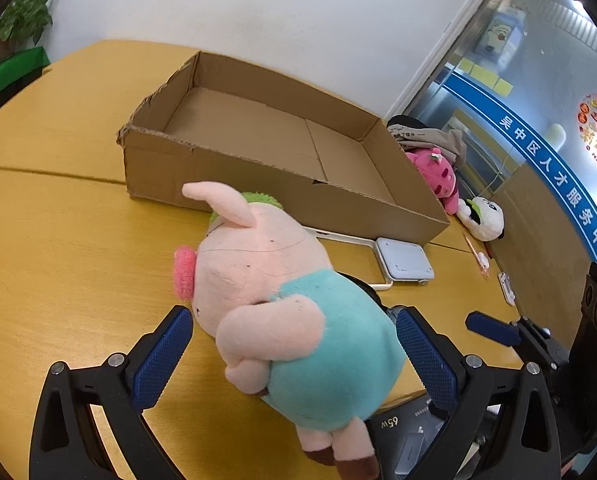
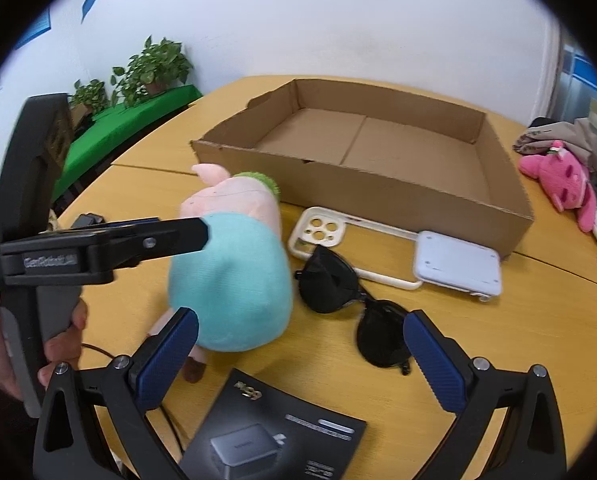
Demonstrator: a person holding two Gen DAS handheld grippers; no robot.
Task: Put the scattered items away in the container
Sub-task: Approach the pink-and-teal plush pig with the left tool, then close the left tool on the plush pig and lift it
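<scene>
Yellow table: left gripper jaws spread wide around pig plush, pads apart from it; right gripper wide open, empty; cardboard box behind.

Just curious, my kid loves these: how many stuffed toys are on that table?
3. A pig plush sits between the left gripper fingers, in front of the cardboard box. A pink plush and a white panda plush lie right of the box. Others may be hidden.

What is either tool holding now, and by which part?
Nothing: the left tool straddles the plush pig at its teal body, open; the right tool is empty.
</scene>
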